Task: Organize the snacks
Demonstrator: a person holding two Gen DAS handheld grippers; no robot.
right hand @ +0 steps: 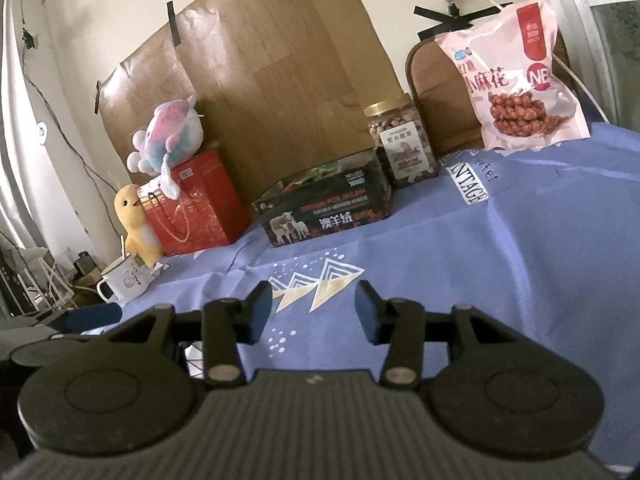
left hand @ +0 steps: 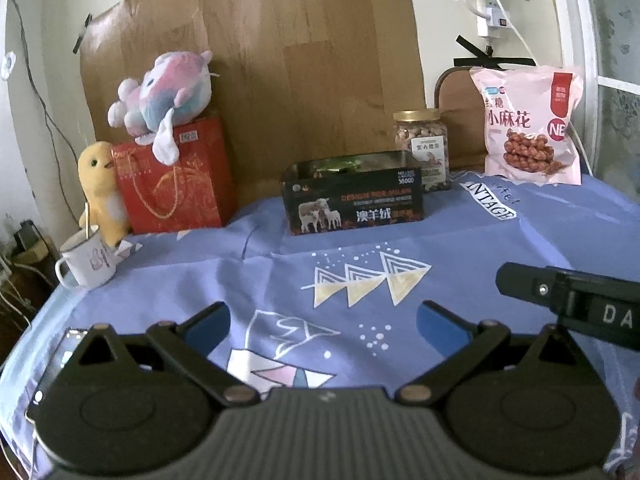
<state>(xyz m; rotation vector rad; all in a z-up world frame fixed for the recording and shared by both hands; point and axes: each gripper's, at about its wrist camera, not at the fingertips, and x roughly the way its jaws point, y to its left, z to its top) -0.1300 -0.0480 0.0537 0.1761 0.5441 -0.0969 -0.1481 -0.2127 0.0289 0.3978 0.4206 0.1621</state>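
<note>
A pink snack bag (left hand: 532, 126) (right hand: 516, 80) leans upright at the back right of the blue tablecloth. Left of it stands a clear jar of nuts with a gold lid (left hand: 422, 148) (right hand: 402, 140). In front of the jar sits an open black box with sheep printed on it (left hand: 354, 198) (right hand: 324, 206), green packets showing inside. My left gripper (left hand: 322, 326) hovers over the near cloth, jaws wide open and empty. My right gripper (right hand: 314, 308) is open too, nothing between its blue pads; its body shows at the right edge of the left wrist view (left hand: 572, 296).
A red gift bag (left hand: 176, 178) (right hand: 196, 208) at the back left carries a pastel plush toy (left hand: 164, 98) (right hand: 168, 140). A yellow plush duck (left hand: 100, 190) (right hand: 136, 224) and a white mug (left hand: 88, 260) (right hand: 124, 282) stand by the table's left edge. A brown board covers the wall behind.
</note>
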